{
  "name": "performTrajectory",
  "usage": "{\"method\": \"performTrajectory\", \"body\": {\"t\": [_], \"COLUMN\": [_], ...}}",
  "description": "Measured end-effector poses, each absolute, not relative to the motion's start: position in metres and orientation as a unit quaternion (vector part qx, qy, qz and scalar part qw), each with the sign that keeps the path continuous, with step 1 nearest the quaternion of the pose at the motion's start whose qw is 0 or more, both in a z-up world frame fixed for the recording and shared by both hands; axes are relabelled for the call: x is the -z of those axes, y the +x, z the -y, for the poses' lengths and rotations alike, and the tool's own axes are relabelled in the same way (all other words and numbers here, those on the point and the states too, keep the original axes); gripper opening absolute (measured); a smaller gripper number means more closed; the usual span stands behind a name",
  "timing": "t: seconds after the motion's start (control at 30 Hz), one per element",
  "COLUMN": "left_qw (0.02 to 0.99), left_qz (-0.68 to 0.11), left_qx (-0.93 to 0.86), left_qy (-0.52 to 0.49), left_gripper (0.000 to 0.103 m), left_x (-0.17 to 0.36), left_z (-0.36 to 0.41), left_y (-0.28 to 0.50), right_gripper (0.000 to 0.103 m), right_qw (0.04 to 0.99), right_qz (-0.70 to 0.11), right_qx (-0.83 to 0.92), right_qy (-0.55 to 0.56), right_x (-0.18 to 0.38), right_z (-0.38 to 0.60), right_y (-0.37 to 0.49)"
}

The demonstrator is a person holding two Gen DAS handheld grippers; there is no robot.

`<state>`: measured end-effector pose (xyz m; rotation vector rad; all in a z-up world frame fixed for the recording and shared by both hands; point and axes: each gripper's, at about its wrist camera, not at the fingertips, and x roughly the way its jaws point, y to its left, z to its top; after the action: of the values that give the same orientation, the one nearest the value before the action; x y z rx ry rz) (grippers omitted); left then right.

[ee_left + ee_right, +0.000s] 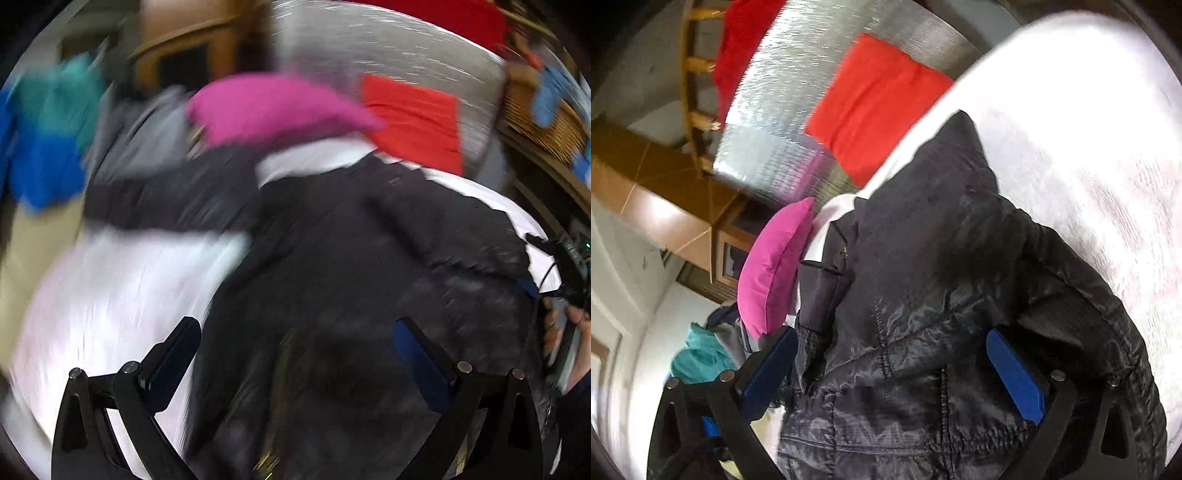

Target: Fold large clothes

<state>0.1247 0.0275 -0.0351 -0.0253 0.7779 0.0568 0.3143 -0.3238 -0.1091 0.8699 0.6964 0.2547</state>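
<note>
Lying just ahead of both wide-open, empty hand-held grippers, left (pixel 295 365) and right (pixel 892 373), the black jacket (pixel 923 258) stretches away across the bed (pixel 1089 129).

Both wrist views look down close (right tilted) — sharing the black jacket (pixel 351 258).

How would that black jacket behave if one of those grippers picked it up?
The black jacket looks puffy and creased, so it would probably droop and sag. Its shiny fabric may slide between the pads. It seems light for its bulk.
</note>
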Motion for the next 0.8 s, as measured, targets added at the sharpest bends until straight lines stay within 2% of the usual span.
{"method": "performTrajectory", "body": {"t": [0.13,0.3,0.4,0.47,0.5,0.53,0.6,0.8], "left_qw": [0.913,0.883,0.866,0.853,0.849,0.851,0.865,0.882], "left_qz": [-0.397,-0.426,-0.437,-0.444,-0.450,-0.467,-0.479,-0.466], "left_qx": [0.021,0.011,-0.016,-0.043,-0.053,-0.048,-0.044,-0.054], "left_qy": [0.092,0.196,0.243,0.271,0.271,0.237,0.145,-0.044], "left_gripper": [0.103,0.103,0.103,0.092,0.076,0.058,0.045,0.048], "left_x": [0.027,0.061,0.086,0.102,0.106,0.107,0.100,0.102], "left_z": [0.050,0.127,0.146,0.150,0.144,0.129,0.094,0.010], "left_y": [0.197,0.283,0.314,0.327,0.330,0.334,0.334,0.314], "right_gripper": [0.103,0.103,0.103,0.103,0.103,0.103,0.103,0.103], "right_qw": [0.866,0.873,0.870,0.871,0.871,0.871,0.870,0.871], "right_qz": [-0.304,-0.284,-0.271,-0.270,-0.270,-0.270,-0.269,-0.271], "right_qx": [-0.131,-0.144,-0.152,-0.153,-0.153,-0.154,-0.155,-0.154], "right_qy": [0.374,0.369,0.382,0.382,0.381,0.381,0.383,0.379], "right_x": [0.109,0.106,0.108,0.109,0.109,0.109,0.109,0.110], "right_z": [0.313,0.320,0.324,0.323,0.322,0.322,0.324,0.322], "right_y": [0.305,0.296,0.294,0.294,0.294,0.293,0.292,0.291]}}
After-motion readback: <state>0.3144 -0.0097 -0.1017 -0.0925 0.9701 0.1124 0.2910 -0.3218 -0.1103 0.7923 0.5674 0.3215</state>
